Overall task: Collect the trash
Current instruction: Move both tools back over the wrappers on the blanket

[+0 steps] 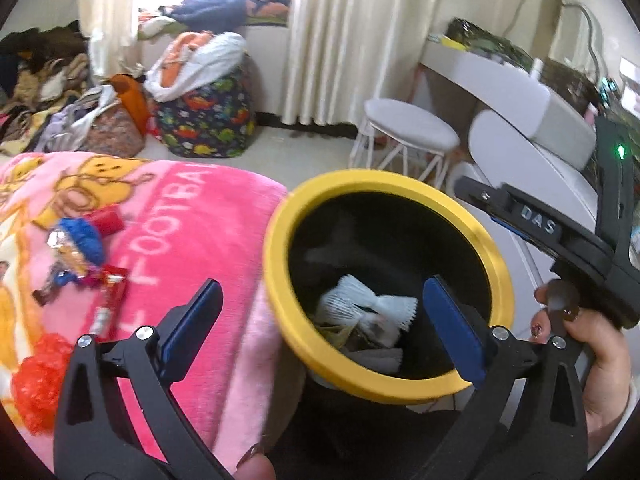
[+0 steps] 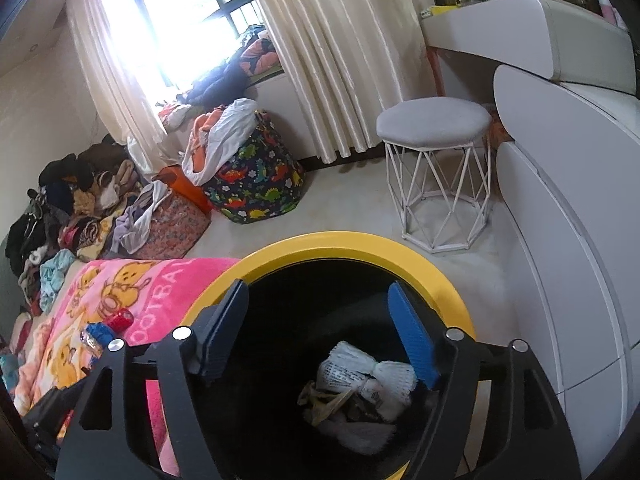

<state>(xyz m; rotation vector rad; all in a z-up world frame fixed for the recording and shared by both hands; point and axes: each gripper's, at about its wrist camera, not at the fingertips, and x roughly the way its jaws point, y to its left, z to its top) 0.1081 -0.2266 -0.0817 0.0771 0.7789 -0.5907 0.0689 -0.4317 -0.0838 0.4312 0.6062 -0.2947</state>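
A black bin with a yellow rim [image 1: 492, 248] [image 2: 360, 242] stands beside the bed. White foam netting [image 1: 360, 306] [image 2: 384, 376] and other scraps lie inside it. My left gripper [image 1: 324, 312] is open and empty, over the bin's near rim. My right gripper [image 2: 320, 328] is open and empty above the bin's mouth; its body [image 1: 560, 236] shows at the right of the left wrist view. On the pink blanket [image 1: 200, 216] [image 2: 168, 284] lie a blue scrap [image 1: 82, 236] [image 2: 98, 330], red wrappers [image 1: 110, 292] and a red crumpled wrapper [image 1: 34, 384].
A white wire-legged stool [image 2: 436, 120] [image 1: 412, 124] stands on the floor past the bin. A white dressing table [image 2: 560, 160] is at the right. Clothes piles and a dinosaur-print bag [image 2: 256, 180] [image 1: 208, 120] sit by the curtains.
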